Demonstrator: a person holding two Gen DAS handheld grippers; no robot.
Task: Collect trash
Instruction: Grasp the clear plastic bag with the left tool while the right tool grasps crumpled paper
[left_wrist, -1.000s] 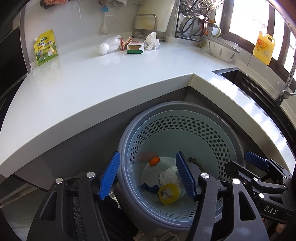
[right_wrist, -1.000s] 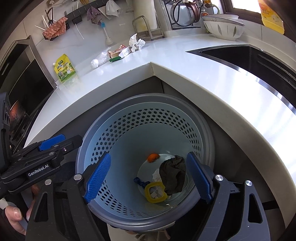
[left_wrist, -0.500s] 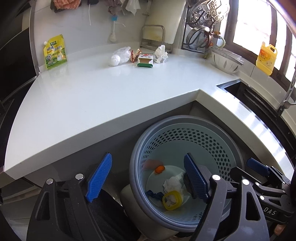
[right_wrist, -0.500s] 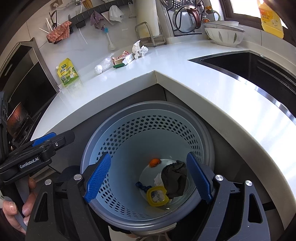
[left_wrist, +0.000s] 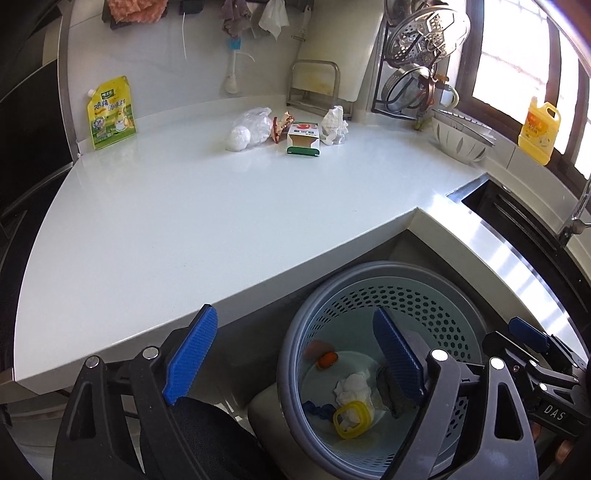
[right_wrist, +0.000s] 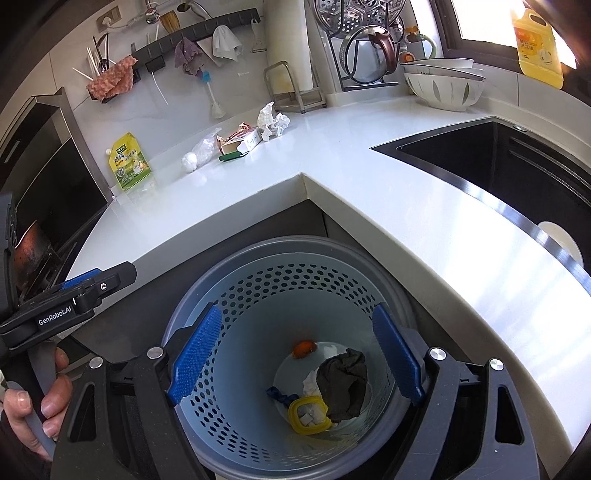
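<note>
Filling the frame's middle, the white counter (left_wrist: 221, 229) carries crumpled trash (left_wrist: 334, 125) at upper centre, the bin (right_wrist: 280, 288) sits lower centre, the left gripper (left_wrist: 295, 363) has just been opening, and the right gripper (right_wrist: 295, 360) gapes wide, both empty.

My view: white L-shaped countertop (left_wrist: 221, 229), glossy, wrapping an inside corner. Dark sink (right_wrist: 517, 173) set into its right run. White backsplash wall (left_wrist: 166, 74) with a hanging rail (right_wrist: 207, 33). Bright window (left_wrist: 517, 55) at right, daylight glare. Dark appliance (right_wrist: 40, 177) at left, maybe an oven.
</note>
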